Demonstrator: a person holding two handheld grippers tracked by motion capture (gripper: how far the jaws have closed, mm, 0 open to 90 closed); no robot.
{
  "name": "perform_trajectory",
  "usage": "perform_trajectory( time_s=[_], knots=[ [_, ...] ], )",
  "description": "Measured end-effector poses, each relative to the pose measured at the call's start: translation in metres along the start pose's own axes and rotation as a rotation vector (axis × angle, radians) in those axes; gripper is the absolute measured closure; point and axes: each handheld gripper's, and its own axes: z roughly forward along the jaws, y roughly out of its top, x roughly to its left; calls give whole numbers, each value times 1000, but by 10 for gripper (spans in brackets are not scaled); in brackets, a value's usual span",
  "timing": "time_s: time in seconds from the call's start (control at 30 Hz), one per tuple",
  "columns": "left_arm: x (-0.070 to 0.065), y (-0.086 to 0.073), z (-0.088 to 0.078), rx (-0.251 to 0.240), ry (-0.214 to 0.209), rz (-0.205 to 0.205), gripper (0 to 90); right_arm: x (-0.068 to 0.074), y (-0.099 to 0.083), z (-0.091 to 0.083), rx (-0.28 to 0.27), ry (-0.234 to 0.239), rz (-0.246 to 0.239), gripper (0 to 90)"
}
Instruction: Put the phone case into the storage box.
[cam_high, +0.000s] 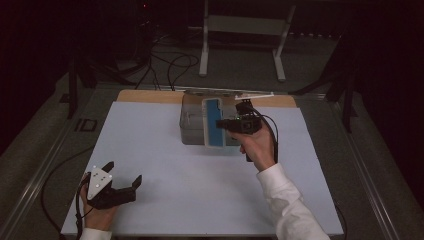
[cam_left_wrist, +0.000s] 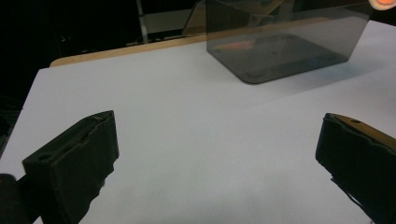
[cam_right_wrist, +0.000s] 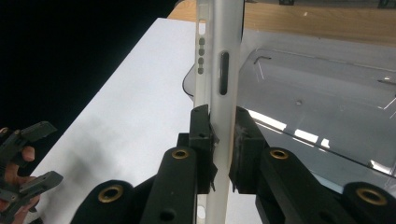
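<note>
Phone case (cam_right_wrist: 219, 70), thin and see-through white, with side holes for buttons, sits pinched on its edge in your right claw (cam_right_wrist: 223, 144). From above it looks white with a blue middle (cam_high: 214, 121), and you hold it just over the smoky grey plastic box (cam_high: 192, 122) at the far side of the tabletop (cam_high: 150, 150).

Your right claw is closed tight on the case, and its two black pads (cam_right_wrist: 201, 135) squeeze only the thin side wall. That is a small bit to hold. If you tip or shake your hand, the case may swing or slip out and drop. It is soft and bendy, I think, so a hard squeeze could fold it too.

The box is clear and shiny (cam_right_wrist: 327, 107), so its rim is hard to see. If you lower the case too fast, its bottom end may hit the wall of the box and get knocked crooked. It could also land on the rim and slide off onto the tabletop.

Your left claw (cam_high: 122, 180) rests low on the near left of the tabletop, wide open, holding nothing. It is well apart from the box (cam_left_wrist: 280, 42), so it cannot help if the box slides when you bump it. Go slowly and keep the case straight.
</note>
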Motion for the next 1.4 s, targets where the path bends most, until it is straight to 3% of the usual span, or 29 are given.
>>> perform_trajectory(
  time_s=[0.53,1.4],
  knots=[
    [-1,0,0,-4,10,4,3,-6,16,9,34,-25,7,820],
    [-2,1,0,-1,10,5,3,-20,43,17,68,-111,33,820]
  ],
)
